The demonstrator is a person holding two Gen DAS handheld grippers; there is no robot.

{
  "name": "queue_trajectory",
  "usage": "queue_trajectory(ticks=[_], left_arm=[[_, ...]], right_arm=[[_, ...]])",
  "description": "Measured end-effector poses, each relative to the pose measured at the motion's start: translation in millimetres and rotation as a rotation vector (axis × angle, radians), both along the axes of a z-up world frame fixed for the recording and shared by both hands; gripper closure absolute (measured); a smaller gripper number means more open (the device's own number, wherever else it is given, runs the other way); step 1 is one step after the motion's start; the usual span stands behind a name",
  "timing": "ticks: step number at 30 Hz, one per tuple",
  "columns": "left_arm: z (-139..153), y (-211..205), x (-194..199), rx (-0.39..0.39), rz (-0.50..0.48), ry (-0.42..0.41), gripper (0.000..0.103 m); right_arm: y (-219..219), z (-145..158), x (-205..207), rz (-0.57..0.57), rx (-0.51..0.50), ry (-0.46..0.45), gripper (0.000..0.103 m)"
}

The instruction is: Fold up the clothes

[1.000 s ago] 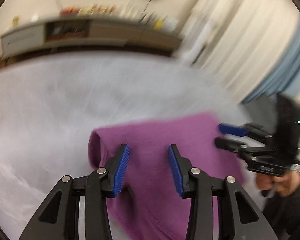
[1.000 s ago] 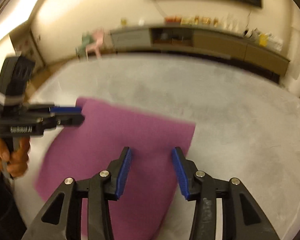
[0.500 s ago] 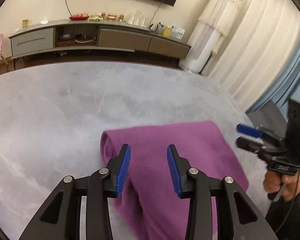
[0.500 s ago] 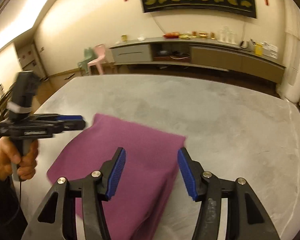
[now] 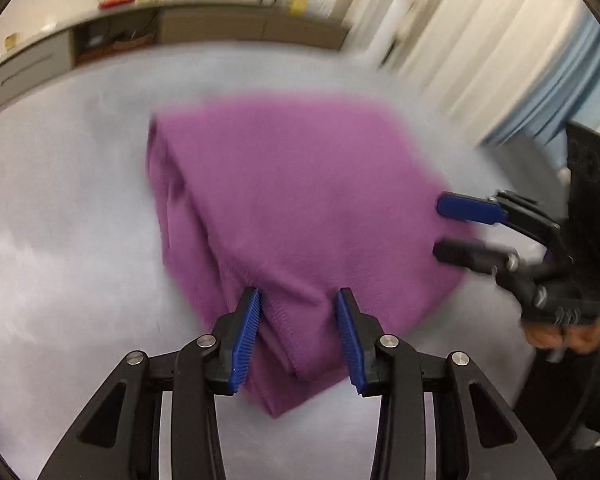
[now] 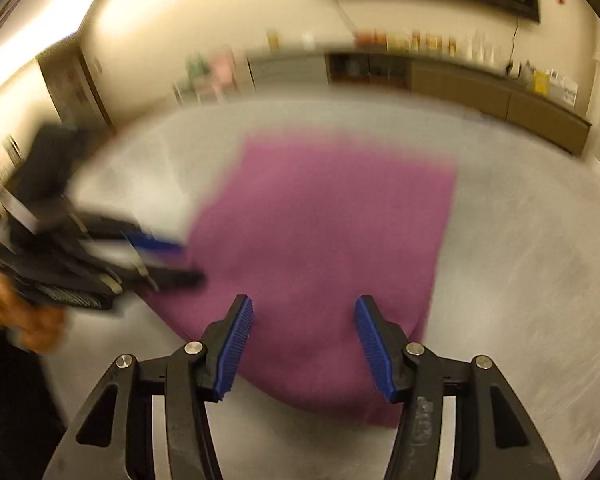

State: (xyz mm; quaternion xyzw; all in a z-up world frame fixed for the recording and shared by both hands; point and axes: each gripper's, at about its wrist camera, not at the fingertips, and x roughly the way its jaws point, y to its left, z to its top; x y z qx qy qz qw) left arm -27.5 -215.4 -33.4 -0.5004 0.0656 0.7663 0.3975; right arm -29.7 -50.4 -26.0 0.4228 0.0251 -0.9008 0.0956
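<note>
A folded purple cloth (image 5: 300,192) lies flat on the grey table (image 5: 68,240), with its layered fold edge at the left. My left gripper (image 5: 297,294) is open, and the cloth's stitched near corner sits between its blue pads (image 5: 244,336). The right gripper (image 5: 438,228) reaches in from the right, open, its fingers at the cloth's right edge. In the right wrist view the purple cloth (image 6: 328,232) fills the middle. My right gripper (image 6: 304,300) is open over its near edge. The left gripper (image 6: 190,262) is blurred at the cloth's left edge.
A long low sideboard (image 5: 204,28) with small items runs along the far wall. White and blue curtains (image 5: 500,60) hang at the right. A person's hand (image 5: 568,332) holds the right gripper's handle. The table's far rim (image 6: 380,100) curves across the view.
Both grippers have moved in closer to the cloth, and both views are now motion-blurred. The cloth's near corner now lies between my left fingers. Both grippers stay open.
</note>
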Motion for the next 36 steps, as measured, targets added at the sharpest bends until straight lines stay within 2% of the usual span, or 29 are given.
queue_trajectory(ticks=[2,7,10,12,14,15,16,18,22,31,36], left_arm=[[-1.5,0.0,-6.4,0.017,0.021,0.017,0.061],[-7.0,11.9,-55.5,0.038,0.18,0.066,0.058],[-6.4,20.2,-71.0,0.039,0.251,0.075,0.057],[1.7,25.3,-62.6,0.017,0.271,0.085,0.057],[14.1,26.5,-46.3,0.021,0.269,0.091,0.055],[20.1,23.5,-33.6,0.029,0.264,0.088,0.054],[25.4,20.6,-21.6,0.038,0.258,0.082,0.053],[28.6,15.6,-3.9,0.062,0.239,0.042,0.053],[33.4,1.3,18.9,0.126,0.256,0.004,0.053],[33.7,-4.4,36.7,0.073,0.239,0.039,0.053],[34.5,9.4,51.2,0.04,0.184,0.063,0.053]], right_arm=[[-6.7,1.8,-18.5,-0.032,0.062,-0.006,0.046],[11.3,0.2,-73.1,-0.104,0.043,-0.006,0.046],[21.2,10.3,-74.1,-0.125,0.034,-0.042,0.045],[24.4,24.1,-54.9,-0.144,0.072,-0.061,0.044],[26.4,34.5,-19.2,-0.104,0.065,-0.066,0.04],[27.5,38.1,-7.6,-0.094,0.05,-0.073,0.036],[30.7,37.4,2.7,-0.104,0.022,-0.09,0.027],[36.3,31.3,18.5,-0.138,-0.029,-0.119,0.026],[38.2,19.2,29.5,-0.218,-0.062,-0.133,0.026],[35.7,21.7,36.6,-0.267,-0.081,-0.087,0.026],[33.4,27.4,39.7,-0.282,-0.036,-0.063,0.026]])
